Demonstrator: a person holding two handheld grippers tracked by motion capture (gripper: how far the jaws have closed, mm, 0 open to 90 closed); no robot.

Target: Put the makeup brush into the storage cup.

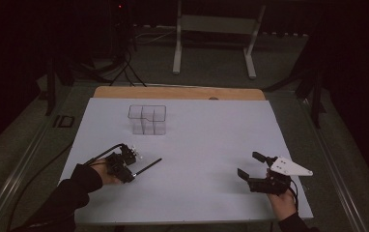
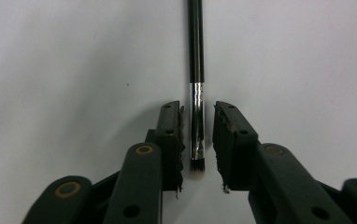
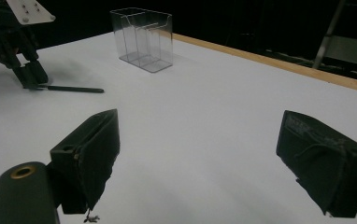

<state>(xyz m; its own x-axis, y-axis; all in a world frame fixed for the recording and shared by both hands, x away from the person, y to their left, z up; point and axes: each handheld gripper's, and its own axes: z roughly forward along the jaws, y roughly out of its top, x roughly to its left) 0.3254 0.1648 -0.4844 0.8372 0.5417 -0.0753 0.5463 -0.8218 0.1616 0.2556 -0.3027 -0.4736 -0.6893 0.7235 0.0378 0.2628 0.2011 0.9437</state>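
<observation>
Your left gripper (image 2: 198,140) has the brush (image 2: 196,84) between its jaws, low on the white sheet (image 1: 206,145) at your left. Seen along the left gripper, the brush's long axis runs straight out in line with the jaws: the short dark bristle tip lies back toward your hand, deep between the pads, and the handle points away past the fingertips. From the high view the handle (image 1: 149,166) slants out from the gripper toward the right and a little away from you, lying flat on the sheet.

The brush is thin and straight, with a glossy black handle, a shiny silver ferrule that sits level with the fingertips, and a small stubby tuft, dark with a paler edge.

The left jaws stand narrow. The brush lies close against the left-hand pad, and a slim strip of sheet shows between it and the right-hand pad, so the grip is not closed on it.

Your right gripper (image 1: 255,166) rests at the near right, well apart from the brush, jaws wide and holding nothing.

A clear organizer (image 1: 147,119) stands upright farther back on the sheet.
</observation>
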